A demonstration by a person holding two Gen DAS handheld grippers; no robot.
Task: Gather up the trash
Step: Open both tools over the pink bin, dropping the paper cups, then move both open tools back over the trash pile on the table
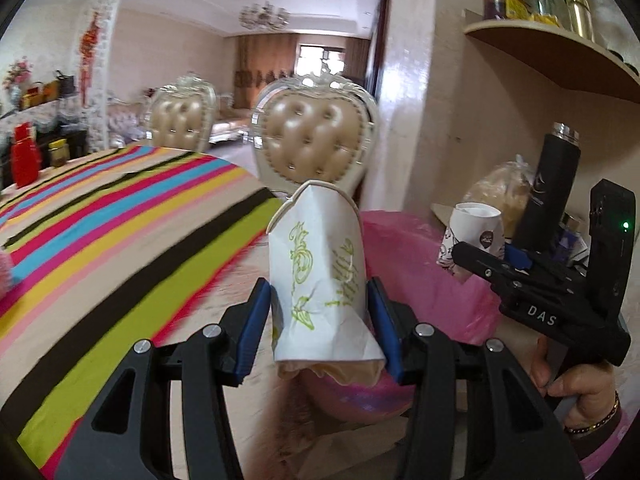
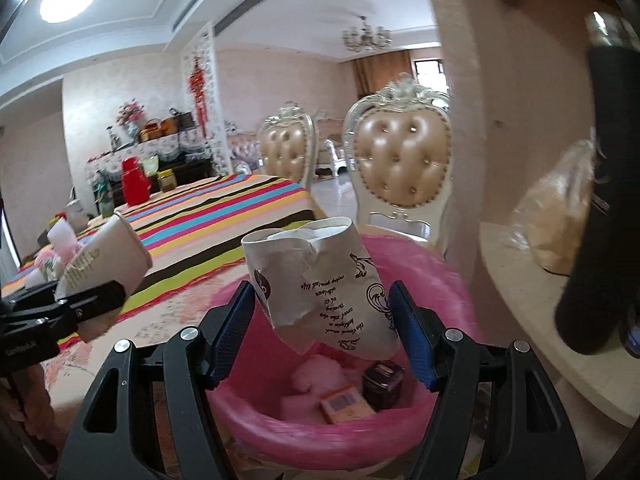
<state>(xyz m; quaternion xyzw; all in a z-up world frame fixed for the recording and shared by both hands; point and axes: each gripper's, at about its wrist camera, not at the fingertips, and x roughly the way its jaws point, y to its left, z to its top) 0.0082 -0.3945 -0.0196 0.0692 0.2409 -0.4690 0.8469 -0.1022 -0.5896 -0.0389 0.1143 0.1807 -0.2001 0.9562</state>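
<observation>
A tall black cylindrical flask (image 2: 596, 200) runs off the right wrist view's edge, out of focus. The crumpled white paper cup (image 2: 320, 284) hides part of the pink-lined bin (image 2: 400, 432), whose small contents are blurred.

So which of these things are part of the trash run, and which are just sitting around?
Job:
- green-print paper cup, in left hand-held gripper
- dark-print paper cup, in right hand-held gripper
- pink-lined bin

Lying about:
- black flask
- bagged food
- red jug
</observation>
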